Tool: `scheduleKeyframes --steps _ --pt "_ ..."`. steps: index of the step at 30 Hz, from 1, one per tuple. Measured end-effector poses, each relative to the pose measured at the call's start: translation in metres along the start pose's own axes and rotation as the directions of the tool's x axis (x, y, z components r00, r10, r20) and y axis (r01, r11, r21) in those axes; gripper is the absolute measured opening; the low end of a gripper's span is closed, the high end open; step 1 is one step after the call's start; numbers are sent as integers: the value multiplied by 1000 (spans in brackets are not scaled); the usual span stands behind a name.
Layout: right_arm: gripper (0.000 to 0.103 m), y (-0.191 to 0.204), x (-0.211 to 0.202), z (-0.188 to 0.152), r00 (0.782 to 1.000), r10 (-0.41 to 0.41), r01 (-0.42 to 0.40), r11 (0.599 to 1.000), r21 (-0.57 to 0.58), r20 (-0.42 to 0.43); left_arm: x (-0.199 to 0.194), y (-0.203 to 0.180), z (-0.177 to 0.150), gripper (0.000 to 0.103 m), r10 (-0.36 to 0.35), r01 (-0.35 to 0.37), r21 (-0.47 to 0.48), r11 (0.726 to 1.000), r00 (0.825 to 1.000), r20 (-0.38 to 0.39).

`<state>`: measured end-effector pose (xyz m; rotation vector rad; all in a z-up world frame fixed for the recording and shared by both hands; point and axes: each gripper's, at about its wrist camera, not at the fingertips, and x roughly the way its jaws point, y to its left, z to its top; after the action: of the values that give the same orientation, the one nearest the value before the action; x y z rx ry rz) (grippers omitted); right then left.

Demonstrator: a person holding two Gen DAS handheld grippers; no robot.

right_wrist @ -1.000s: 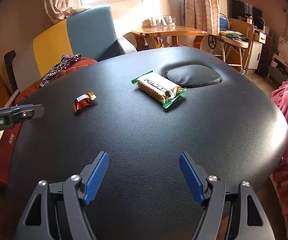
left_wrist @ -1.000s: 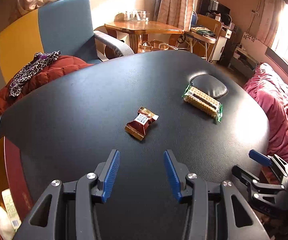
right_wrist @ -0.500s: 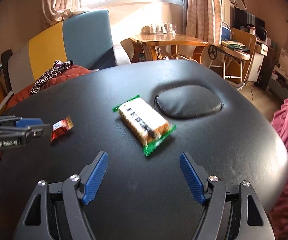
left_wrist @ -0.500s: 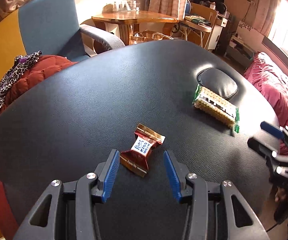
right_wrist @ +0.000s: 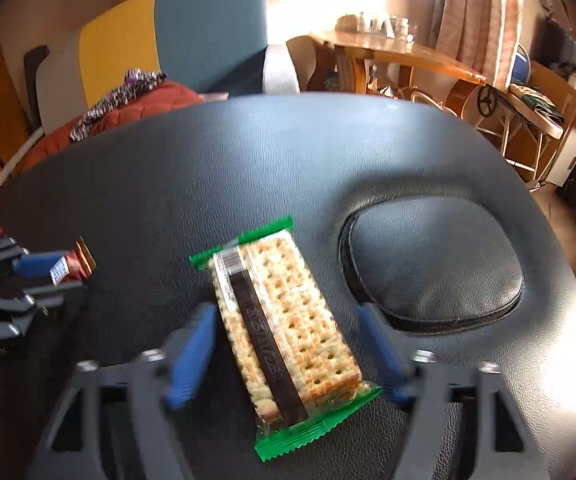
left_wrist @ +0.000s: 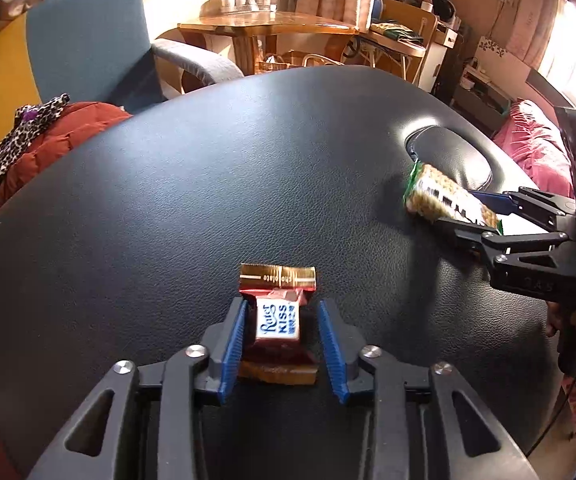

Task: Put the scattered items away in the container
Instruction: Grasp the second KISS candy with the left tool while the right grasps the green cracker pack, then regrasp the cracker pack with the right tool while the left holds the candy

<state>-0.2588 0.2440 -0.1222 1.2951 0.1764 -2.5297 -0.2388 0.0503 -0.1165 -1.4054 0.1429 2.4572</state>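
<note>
We see left gripper jaws closing around chocolate candy lying on black table; left pad touches wrapper, right pad shows small gap. Right gripper jaws closing, blurred, cracker packet between them, pads not yet on it. Padded oval insert beyond right jaw.

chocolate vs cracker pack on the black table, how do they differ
The chocolate is small, in a red and gold wrapper; the cracker pack is much bigger, clear with green ends. The chocolate sits between the closing jaws of the left gripper, the left pad at its side; the cracker pack lies between the closing jaws of the right gripper, with gaps on both sides. Both lie flat on the table, wrapped.
</note>
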Motion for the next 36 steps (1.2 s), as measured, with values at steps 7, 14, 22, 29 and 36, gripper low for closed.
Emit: scheduleKeyframes --steps 7,14,22,29,36 --pt "49 32 -25 -31 1000 -6 6 1000 -22 16 -22 9 -34 27 -19 19 -72 997 1000 0" --pt "49 85 -56 -78 999 37 -37 999 -15 27 -62 22 -93 27 -28 30 -192 981 1000 9" --pt "52 143 -81 -119 997 67 -67 998 8 46 -107 23 -164 30 -46 54 -274 960 998 37" --pt "59 170 -94 -140 998 48 -49 999 14 48 -131 23 -197 39 -29 42 -272 961 998 50" --pt "68 172 -97 -145 999 37 -38 999 36 36 -124 12 -185 39 -7 13 -173 985 999 33"
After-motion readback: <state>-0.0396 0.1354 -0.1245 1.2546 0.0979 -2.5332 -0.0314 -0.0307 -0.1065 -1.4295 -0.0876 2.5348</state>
